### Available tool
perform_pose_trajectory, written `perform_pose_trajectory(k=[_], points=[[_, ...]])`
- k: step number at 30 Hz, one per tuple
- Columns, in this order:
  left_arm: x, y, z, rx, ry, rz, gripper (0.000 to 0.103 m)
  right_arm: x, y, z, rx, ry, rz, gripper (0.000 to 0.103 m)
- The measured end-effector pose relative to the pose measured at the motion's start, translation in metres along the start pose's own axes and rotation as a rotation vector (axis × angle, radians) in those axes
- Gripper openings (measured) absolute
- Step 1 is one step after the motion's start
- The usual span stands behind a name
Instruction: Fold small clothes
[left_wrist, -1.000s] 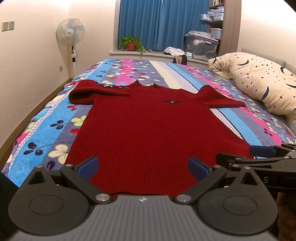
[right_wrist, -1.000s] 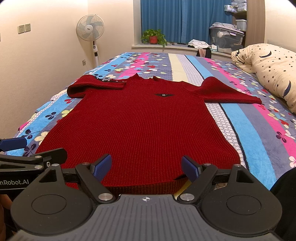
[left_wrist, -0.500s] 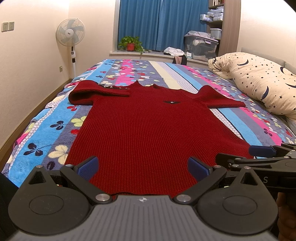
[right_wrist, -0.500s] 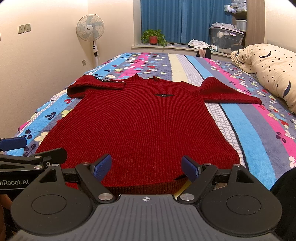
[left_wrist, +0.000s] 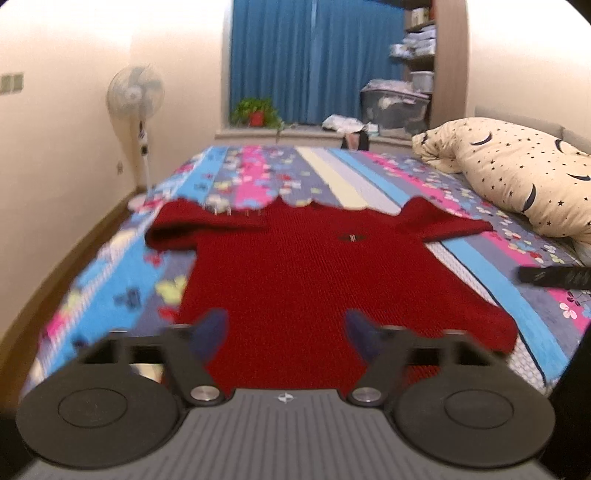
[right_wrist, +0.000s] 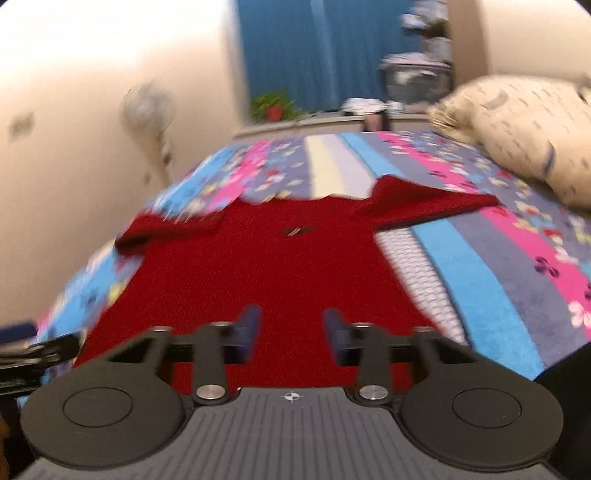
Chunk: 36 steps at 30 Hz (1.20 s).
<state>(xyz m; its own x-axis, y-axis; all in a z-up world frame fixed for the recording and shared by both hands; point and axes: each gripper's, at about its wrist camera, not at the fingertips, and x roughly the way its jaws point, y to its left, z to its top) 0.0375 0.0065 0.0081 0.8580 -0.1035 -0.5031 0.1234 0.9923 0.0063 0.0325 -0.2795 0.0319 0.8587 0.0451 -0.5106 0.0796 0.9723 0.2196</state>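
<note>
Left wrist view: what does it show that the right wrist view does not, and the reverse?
Only the left wrist view: the left gripper from behind, its jaws just closing, pads apart. Only the right wrist view: the right gripper from behind, its jaws just closing to a narrower gap. Red knit shows in both gaps; no pinch is visible. Both: the red sweater spread on the striped bedspread, the pillow, fan, plant and blue curtain.

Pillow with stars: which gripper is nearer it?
Right. The right gripper is on the pillow side of the sweater; the left gripper toward the fan. Both jaws have just been closing, nothing pinched.
</note>
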Motion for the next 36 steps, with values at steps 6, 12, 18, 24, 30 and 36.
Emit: perform_pose_trajectory(k=[6,12,18,24,30,36], points=[[0.051,0.072,0.035,0.113,0.068,-0.006,0.045,0.051,-0.08,0.047,-0.021,0.145,-0.062,0.028],[0.116,0.134,0.013,-0.116,0.378,0.037,0.046,0.121,-0.129,0.019,-0.001,0.415,-0.056,0.044],[0.159,0.143,-0.011,-0.138,0.595,0.005,0.054,0.16,-0.133,-0.008,0.065,0.623,0.147,0.063],[0.167,0.143,-0.032,-0.158,0.65,-0.012,0.059,0.16,-0.122,-0.007,0.028,0.629,0.247,0.063],[0.154,0.129,-0.032,-0.087,0.611,-0.045,0.009,0.132,-0.129,0.006,-0.008,0.461,0.357,0.013],[0.1,0.134,-0.011,-0.162,0.386,-0.166,0.007,0.073,-0.164,0.044,0.231,0.096,0.564,0.01]])
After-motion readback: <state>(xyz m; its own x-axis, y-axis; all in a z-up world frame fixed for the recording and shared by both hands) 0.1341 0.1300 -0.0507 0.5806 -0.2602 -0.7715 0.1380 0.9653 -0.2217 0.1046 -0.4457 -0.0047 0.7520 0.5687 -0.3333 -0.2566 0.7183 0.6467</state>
